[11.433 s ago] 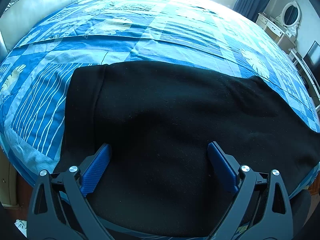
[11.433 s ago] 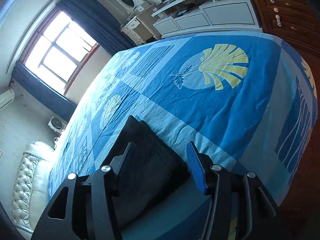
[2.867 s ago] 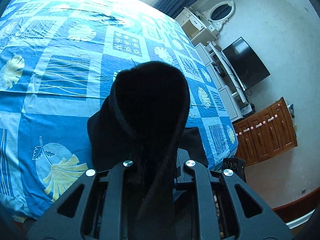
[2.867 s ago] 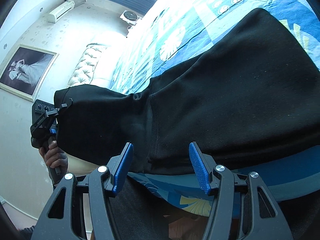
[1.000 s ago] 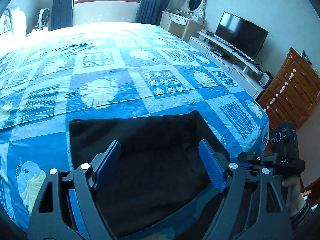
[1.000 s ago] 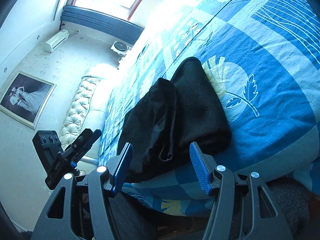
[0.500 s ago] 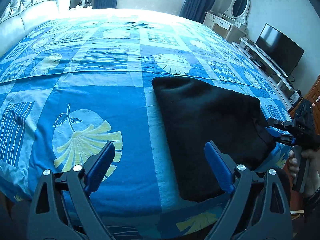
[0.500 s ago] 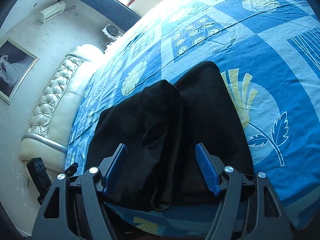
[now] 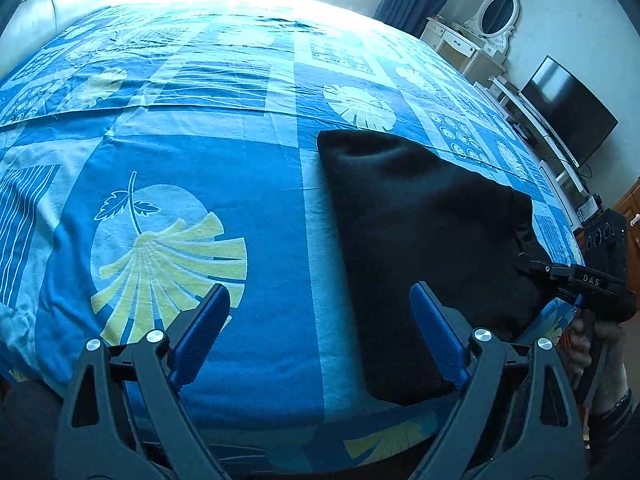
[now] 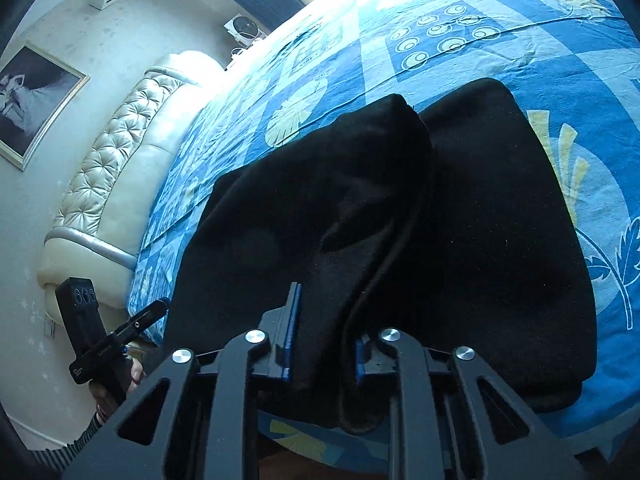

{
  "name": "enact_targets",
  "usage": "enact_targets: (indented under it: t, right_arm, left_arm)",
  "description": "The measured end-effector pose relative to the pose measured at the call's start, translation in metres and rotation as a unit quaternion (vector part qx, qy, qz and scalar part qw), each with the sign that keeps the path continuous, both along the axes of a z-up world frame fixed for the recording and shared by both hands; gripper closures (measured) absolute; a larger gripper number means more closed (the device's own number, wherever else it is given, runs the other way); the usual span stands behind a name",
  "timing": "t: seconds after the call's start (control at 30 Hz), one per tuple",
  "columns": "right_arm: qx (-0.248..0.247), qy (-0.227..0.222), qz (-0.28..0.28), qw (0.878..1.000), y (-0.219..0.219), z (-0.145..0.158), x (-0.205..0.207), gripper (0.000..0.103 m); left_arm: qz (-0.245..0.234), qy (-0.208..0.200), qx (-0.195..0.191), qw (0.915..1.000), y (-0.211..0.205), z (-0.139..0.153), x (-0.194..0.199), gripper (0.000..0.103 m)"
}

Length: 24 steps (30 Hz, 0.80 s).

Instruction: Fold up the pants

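Note:
The black pants (image 9: 420, 220) lie folded into a thick bundle near the front edge of the blue patterned bed (image 9: 180, 160). My left gripper (image 9: 318, 294) hangs open over the sheet, its right finger over the bundle's left edge, nothing between the pads. In the right wrist view a raised fold of the pants (image 10: 360, 200) runs down between the pads of my right gripper (image 10: 326, 340), whose jaws are closing and pinch the cloth. That right gripper (image 9: 532, 268) also shows in the left wrist view, at the bundle's right corner, with a hand on its handle.
A padded cream headboard (image 10: 120, 160) runs along the far end of the bed. A TV (image 9: 568, 108) on a low white unit, a dressing table with an oval mirror (image 9: 496, 16) and a wooden cabinet (image 9: 634, 208) stand beyond the bed's right side. The bed edge lies just below both grippers.
The right gripper's jaws have come together on the raised fold of the pants. The left gripper swung left off the bundle and lower, then held still, staying open.

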State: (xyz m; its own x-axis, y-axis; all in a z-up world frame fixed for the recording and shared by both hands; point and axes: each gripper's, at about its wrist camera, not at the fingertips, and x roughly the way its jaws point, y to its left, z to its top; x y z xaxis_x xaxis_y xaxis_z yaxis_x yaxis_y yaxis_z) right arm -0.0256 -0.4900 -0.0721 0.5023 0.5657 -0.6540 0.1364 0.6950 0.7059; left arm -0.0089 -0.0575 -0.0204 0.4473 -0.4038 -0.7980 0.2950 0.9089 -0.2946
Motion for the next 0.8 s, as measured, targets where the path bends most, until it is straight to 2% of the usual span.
enact_targets:
  t: [0.2, 0.3, 0.4, 0.6, 0.7, 0.8]
  right_arm:
    - [-0.026, -0.07, -0.028, 0.997, -0.018, 0.055, -0.006, 0.089]
    - [-0.044, -0.079, -0.036, 0.995, -0.031, 0.065, -0.01, 0.089]
    - [-0.054, -0.061, -0.053, 0.995, -0.049, 0.051, -0.013, 0.089]
    - [-0.047, 0.007, -0.069, 0.996, -0.064, -0.007, -0.013, 0.089]
    - [-0.011, 0.007, -0.077, 0.997, -0.071, -0.025, -0.017, 0.089]
    - [0.008, 0.004, -0.08, 0.997, -0.074, -0.028, -0.02, 0.089]
  left_arm:
    - [0.005, 0.012, -0.011, 0.9999, 0.004, -0.003, 0.001, 0.012]
    - [0.001, 0.01, -0.016, 0.9998, 0.003, -0.002, -0.001, 0.012]
    - [-0.006, 0.011, -0.019, 0.9997, -0.002, -0.001, -0.003, 0.012]
    - [-0.016, 0.032, -0.027, 0.999, -0.015, -0.009, -0.004, 0.012]
    - [-0.022, 0.034, -0.022, 0.9989, -0.021, -0.013, -0.007, 0.012]
    - [-0.024, 0.037, -0.02, 0.9988, -0.023, -0.016, -0.008, 0.012]
